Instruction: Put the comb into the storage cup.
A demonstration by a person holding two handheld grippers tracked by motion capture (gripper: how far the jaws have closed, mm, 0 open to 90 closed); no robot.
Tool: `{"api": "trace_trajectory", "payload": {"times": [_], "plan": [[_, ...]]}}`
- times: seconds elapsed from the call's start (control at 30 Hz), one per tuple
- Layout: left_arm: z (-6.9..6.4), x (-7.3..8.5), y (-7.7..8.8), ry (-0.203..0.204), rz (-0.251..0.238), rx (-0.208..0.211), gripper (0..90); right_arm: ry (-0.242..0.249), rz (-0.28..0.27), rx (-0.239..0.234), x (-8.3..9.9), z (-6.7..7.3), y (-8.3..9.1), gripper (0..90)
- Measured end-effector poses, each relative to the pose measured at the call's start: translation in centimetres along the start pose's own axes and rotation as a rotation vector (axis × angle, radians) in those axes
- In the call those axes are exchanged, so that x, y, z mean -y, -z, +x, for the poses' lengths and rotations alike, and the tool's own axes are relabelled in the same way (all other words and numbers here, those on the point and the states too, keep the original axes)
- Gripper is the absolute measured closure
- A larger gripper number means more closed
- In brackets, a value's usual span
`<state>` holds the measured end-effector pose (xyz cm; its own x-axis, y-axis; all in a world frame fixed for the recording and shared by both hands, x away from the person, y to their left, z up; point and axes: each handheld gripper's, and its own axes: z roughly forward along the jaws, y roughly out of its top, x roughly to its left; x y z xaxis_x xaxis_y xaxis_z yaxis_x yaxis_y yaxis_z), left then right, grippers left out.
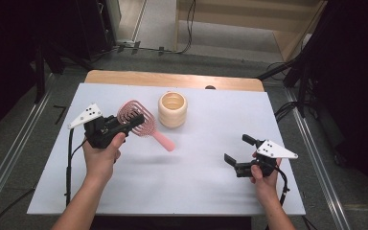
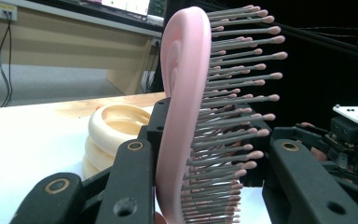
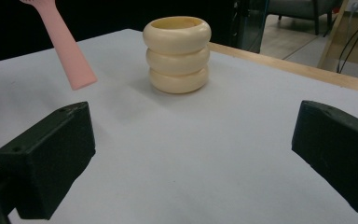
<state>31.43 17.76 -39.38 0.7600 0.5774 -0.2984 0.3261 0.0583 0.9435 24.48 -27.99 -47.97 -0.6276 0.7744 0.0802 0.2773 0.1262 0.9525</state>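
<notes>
A pink hairbrush (image 1: 139, 120) with grey bristles is lifted off the table, its head clamped in my left gripper (image 1: 134, 122) and its handle (image 3: 67, 49) pointing toward the table's middle. In the left gripper view the brush head (image 2: 182, 112) stands on edge between the jaws, bristles to the right. A cream ribbed cup (image 1: 172, 109) stands upright just beyond the brush, also the cup (image 2: 114, 133) behind the left jaw and the cup (image 3: 177, 53) ahead of my right gripper (image 3: 193, 154). My right gripper (image 1: 239, 149) hovers at the table's right, jaws wide with nothing between them.
A white sheet (image 1: 191, 163) covers the wooden table (image 1: 172, 79), whose bare strip shows at the far edge. Cables and metal rails run along the floor on both sides. A dark stand leg (image 1: 280, 69) reaches toward the far right corner.
</notes>
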Motion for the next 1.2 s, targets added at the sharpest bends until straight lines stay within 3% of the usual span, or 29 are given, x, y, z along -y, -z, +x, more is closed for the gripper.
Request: {"api": "trace_trajectory", "payload": {"times": [0.53,1.2], "plan": [[0.3,-1.7,-0.6,-0.018,-0.015,-0.028,65.3,-0.014,0.022,0.031,1.7,-1.4,1.9,0.0],[0.7,-3.4,-1.7,-0.023,-0.036,-0.046,65.3,-0.024,-0.002,0.053,2.0,-2.2,3.0,0.0]]}}
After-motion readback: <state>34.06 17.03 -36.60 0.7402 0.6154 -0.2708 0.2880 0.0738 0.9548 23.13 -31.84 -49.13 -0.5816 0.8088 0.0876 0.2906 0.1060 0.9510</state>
